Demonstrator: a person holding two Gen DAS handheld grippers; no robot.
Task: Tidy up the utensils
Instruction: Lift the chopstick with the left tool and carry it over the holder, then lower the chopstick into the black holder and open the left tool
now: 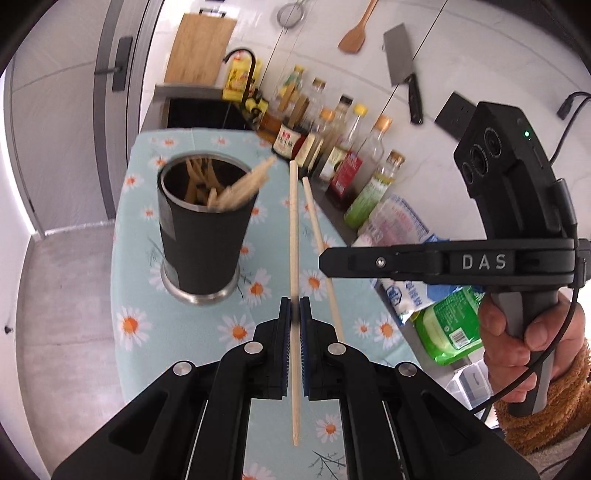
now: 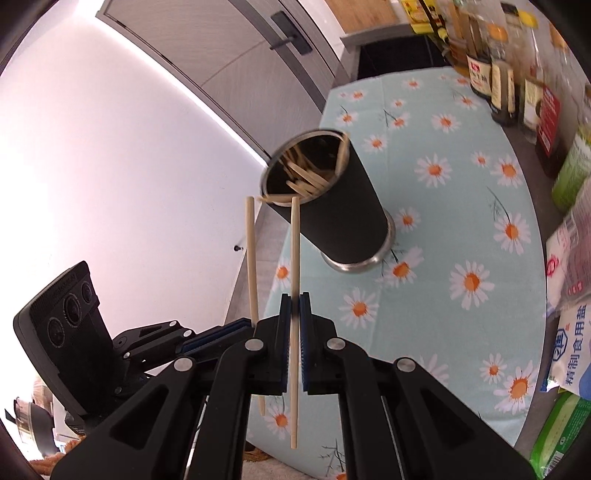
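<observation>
A black metal cup (image 1: 201, 236) holding several wooden chopsticks stands on the daisy-print cloth (image 1: 155, 332); it also shows in the right wrist view (image 2: 340, 206). My left gripper (image 1: 294, 310) is shut on a wooden chopstick (image 1: 294, 229), held above the cloth just right of the cup. My right gripper (image 2: 294, 306) is shut on another wooden chopstick (image 2: 294, 251), whose tip points at the cup's rim. The right gripper also shows in the left wrist view (image 1: 328, 260), with its chopstick (image 1: 317, 236) beside mine. The left gripper (image 2: 236, 328) shows with its chopstick (image 2: 251, 254) in the right wrist view.
Several sauce and oil bottles (image 1: 343, 158) line the cloth's right edge. Salt and food bags (image 1: 402, 236) lie further right. A cleaver (image 1: 404, 66), wooden spatula (image 1: 356, 33) and cutting board (image 1: 201, 44) hang on the wall. The floor (image 1: 62, 314) drops off left of the counter.
</observation>
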